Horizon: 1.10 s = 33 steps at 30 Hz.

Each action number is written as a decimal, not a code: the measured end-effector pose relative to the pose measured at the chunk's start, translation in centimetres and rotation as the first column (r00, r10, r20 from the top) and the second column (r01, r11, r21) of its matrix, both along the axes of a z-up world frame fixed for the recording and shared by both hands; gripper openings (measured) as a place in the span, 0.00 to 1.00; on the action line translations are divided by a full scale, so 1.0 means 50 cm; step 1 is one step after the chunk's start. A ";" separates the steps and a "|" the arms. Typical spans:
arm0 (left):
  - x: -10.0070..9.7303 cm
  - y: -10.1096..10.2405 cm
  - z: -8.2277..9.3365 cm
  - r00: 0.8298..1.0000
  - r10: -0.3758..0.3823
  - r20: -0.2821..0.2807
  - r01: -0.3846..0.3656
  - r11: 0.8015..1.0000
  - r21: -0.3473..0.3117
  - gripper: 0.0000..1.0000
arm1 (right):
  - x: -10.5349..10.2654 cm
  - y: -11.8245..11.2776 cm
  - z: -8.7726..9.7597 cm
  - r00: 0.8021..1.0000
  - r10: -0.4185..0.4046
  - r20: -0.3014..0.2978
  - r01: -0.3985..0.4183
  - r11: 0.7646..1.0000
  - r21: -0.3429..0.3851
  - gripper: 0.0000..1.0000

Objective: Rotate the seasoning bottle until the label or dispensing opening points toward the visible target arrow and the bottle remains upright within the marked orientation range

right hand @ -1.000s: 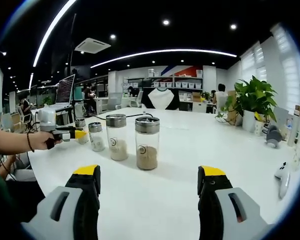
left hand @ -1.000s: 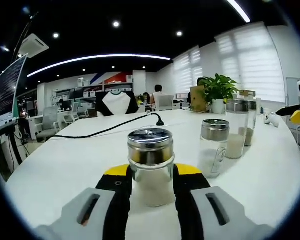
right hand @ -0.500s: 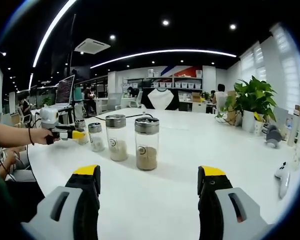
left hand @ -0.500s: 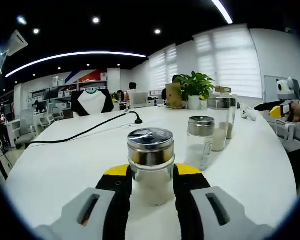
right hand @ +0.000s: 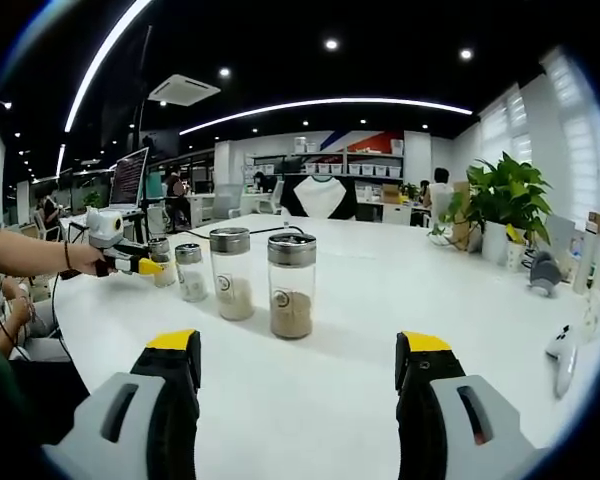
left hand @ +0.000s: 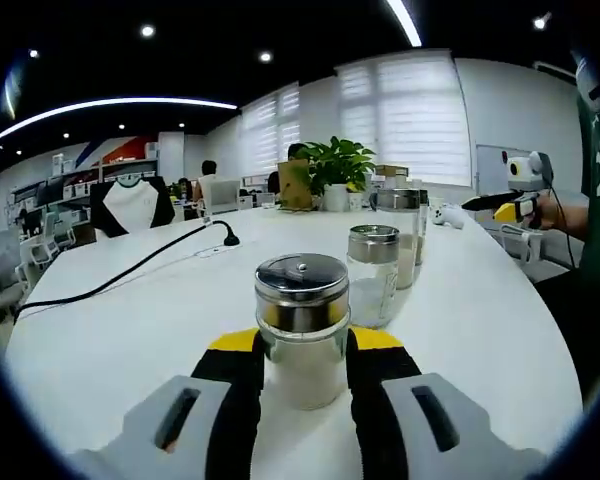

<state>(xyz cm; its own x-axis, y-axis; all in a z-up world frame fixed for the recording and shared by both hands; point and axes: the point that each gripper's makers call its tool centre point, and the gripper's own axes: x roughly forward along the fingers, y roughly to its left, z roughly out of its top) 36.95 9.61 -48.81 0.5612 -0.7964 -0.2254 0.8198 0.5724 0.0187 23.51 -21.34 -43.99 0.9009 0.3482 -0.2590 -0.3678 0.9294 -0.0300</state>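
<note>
White table (left hand: 500,330), office room, left tongs (left hand: 300,375) clamping seasoning bottle (left hand: 301,328), right tongs (right hand: 298,375) wide open, empty.

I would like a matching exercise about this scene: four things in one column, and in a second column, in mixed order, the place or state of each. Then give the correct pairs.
Things
1. left gripper
2. right gripper
3. bottle with brown seasoning
4. potted plant

Place or state
A. stands on the white table ahead of the open jaws, nearest of the row
B. shut on the small metal-lidded bottle
C. open, with nothing between its jaws
D. far on the table, near the windows

Pairs: 1-B, 2-C, 3-A, 4-D
</note>
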 end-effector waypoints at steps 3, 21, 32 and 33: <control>-0.005 -0.003 0.000 1.000 -0.004 0.006 0.004 1.000 -0.010 0.34 | 0.002 -0.001 0.004 1.000 -0.003 0.005 0.003 1.000 0.001 0.81; -0.066 0.022 0.024 0.928 0.372 0.024 -0.370 0.927 -0.065 0.57 | 0.001 -0.012 -0.001 1.000 -0.019 0.003 0.019 1.000 0.010 0.81; -0.050 0.018 0.033 0.801 0.599 0.016 -0.595 0.798 -0.098 0.55 | -0.005 -0.010 -0.004 1.000 -0.012 0.008 0.012 1.000 0.024 0.81; -0.042 0.022 0.034 0.789 0.615 0.006 -0.610 0.784 -0.119 0.55 | -0.007 -0.008 -0.005 1.000 -0.010 0.004 0.010 0.999 0.032 0.81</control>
<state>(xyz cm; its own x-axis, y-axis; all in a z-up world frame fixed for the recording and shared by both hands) 34.86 10.73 -47.11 0.9458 -0.2996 -0.1254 0.2963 0.9541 -0.0444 23.17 -21.74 -44.25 0.9054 0.3470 -0.2446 -0.3583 0.9336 -0.0020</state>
